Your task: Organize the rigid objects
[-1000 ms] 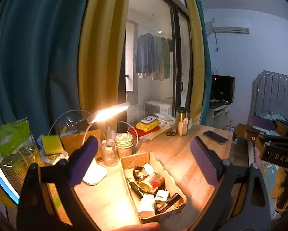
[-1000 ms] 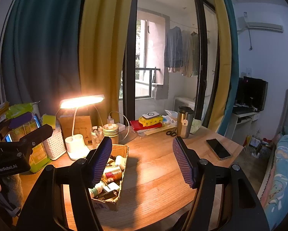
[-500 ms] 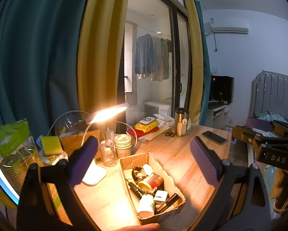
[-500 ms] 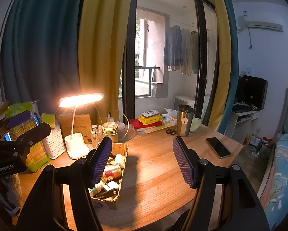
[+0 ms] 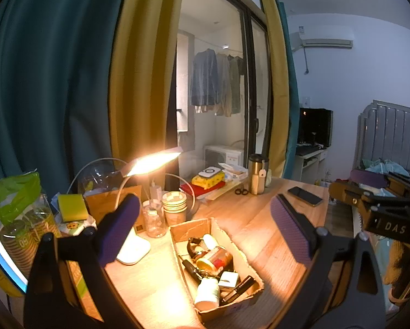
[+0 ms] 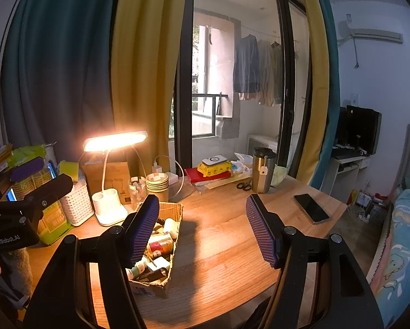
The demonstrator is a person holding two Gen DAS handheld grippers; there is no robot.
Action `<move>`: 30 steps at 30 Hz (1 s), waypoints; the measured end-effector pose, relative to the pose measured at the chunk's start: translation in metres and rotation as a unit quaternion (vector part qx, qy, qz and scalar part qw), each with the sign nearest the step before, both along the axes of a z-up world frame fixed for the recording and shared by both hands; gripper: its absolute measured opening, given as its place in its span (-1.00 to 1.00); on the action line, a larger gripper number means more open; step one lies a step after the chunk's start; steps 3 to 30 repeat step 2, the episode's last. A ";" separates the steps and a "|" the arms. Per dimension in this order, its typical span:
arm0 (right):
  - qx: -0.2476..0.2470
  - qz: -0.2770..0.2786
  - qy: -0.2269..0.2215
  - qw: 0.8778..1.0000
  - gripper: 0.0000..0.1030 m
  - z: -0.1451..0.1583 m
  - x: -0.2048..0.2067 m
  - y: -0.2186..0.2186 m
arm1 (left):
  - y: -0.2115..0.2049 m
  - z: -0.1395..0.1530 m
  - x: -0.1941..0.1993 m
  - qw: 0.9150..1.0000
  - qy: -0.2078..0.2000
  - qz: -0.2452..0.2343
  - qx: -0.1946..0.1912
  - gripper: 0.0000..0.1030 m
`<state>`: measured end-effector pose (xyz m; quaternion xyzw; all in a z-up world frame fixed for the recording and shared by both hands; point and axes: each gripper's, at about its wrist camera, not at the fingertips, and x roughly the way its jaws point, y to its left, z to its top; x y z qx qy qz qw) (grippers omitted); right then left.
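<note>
Over the last second almost nothing has changed: both views drift only slightly, and the cardboard box [image 5: 215,267] sits in the lower centre of the left wrist view with its jumble of jars, bottles and small boxes lying as they lay a second ago, so no item has been shifted and the sorting stands where it did. The left gripper [image 5: 202,230] hangs above the box, its jaws spread wide and holding nothing. The right gripper [image 6: 202,231] is held likewise wide and empty, over the bare table [image 6: 221,249] just right of the box.
</note>
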<state>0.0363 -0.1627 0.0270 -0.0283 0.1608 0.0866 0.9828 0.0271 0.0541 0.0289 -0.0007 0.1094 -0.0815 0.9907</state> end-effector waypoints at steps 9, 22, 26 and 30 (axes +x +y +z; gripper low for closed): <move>0.002 0.001 0.002 1.000 0.34 -0.001 0.001 0.000 | 0.000 0.000 0.001 1.000 0.002 -0.001 -0.002 0.88; 0.002 0.001 0.002 1.000 0.34 -0.001 0.001 0.000 | 0.000 0.000 0.001 1.000 0.002 -0.001 -0.002 0.88; 0.002 0.001 0.002 1.000 0.34 -0.001 0.001 0.000 | 0.000 0.000 0.001 1.000 0.002 -0.001 -0.002 0.88; 0.002 0.001 0.002 1.000 0.34 -0.001 0.001 0.000 | 0.000 0.000 0.001 1.000 0.002 -0.001 -0.002 0.88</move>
